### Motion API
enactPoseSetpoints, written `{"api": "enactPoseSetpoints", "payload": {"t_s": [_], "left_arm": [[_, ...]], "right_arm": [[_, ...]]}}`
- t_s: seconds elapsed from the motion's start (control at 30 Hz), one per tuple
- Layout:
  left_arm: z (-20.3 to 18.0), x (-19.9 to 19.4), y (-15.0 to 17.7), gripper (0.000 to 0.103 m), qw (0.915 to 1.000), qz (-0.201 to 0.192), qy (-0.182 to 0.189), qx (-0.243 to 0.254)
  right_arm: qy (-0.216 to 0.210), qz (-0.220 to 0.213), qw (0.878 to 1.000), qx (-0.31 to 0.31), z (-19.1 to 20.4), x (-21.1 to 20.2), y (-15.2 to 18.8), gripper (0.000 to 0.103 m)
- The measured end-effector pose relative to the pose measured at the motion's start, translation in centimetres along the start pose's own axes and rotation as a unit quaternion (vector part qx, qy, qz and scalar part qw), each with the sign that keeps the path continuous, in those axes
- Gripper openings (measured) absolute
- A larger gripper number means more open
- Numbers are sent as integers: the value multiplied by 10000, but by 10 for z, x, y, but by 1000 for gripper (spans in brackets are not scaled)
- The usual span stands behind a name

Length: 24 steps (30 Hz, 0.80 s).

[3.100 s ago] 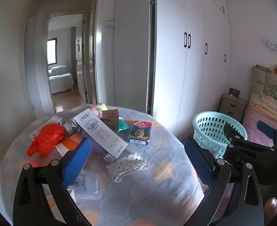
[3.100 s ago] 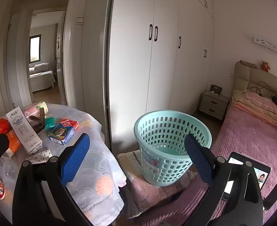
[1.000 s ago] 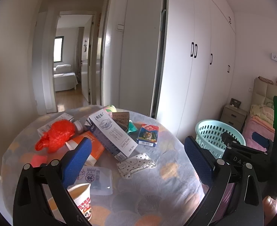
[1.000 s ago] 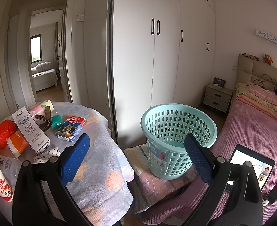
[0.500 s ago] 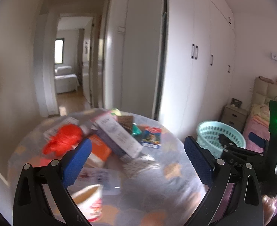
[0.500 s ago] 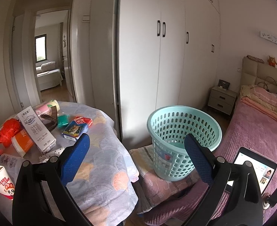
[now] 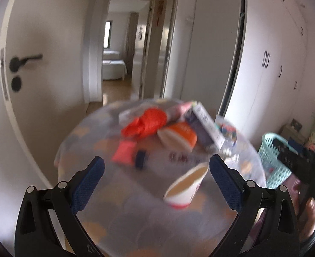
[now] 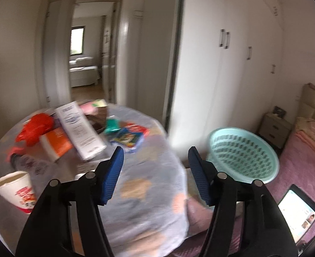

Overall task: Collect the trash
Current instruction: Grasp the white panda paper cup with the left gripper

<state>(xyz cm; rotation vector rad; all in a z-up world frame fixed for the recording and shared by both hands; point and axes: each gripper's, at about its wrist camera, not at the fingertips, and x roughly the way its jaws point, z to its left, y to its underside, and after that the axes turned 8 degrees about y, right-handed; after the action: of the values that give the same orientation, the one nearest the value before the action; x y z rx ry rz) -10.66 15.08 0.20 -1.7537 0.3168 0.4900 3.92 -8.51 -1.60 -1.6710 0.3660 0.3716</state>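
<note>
Trash lies on a round table (image 7: 136, 214) with a patterned cloth: a red plastic bag (image 7: 146, 122), an orange box (image 7: 178, 137), a white carton (image 7: 206, 126) and a paper cup (image 7: 185, 188). My left gripper (image 7: 156, 165) is open above the table's near part, the cup just ahead of its right finger. My right gripper (image 8: 155, 152) hovers over the table's right side, its jaws closing with nothing between them. The right wrist view also shows the cup (image 8: 18, 188), carton (image 8: 80, 132), red bag (image 8: 37, 126) and a blue card pack (image 8: 127, 139). Both views are blurred.
A light-green mesh basket (image 8: 243, 154) stands on a cushion right of the table, beside a pink bed (image 8: 303, 171). A lit phone (image 8: 299, 212) lies on the bed. White wardrobes and an open doorway stand behind the table. A door with a black handle (image 7: 26, 60) is at the left.
Both views have swung left, so the table fills more of each. The right gripper's jaws have narrowed. The cup now sits close ahead of the left gripper.
</note>
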Motion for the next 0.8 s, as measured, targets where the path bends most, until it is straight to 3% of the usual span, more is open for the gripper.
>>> {"api": "enactPoseSetpoints", "payload": {"t_s": [0.23,0.5,0.57,0.7,0.77,0.8], "left_arm": [[-7,40,31,95,9987,426,228,141],[-9,84,42,90,9939,880,600,275],[-7,91,42,82,9927,1009,648,147],[-7,96,41,77,9920,1023,735,113],[-5,96,41,55,9913,1063,777,84],[-4,97,42,51,9901,1103,871,45]], "right_arm": [[-671,279,9969,-292,37,5,10,59],[-1344,817,9867,-402,51,26,19,59],[-1444,851,9847,-468,55,28,18,59],[-1755,854,9789,-604,67,29,13,59],[-1855,876,9763,-683,75,32,9,59],[-1924,911,9745,-710,78,34,7,59]]}}
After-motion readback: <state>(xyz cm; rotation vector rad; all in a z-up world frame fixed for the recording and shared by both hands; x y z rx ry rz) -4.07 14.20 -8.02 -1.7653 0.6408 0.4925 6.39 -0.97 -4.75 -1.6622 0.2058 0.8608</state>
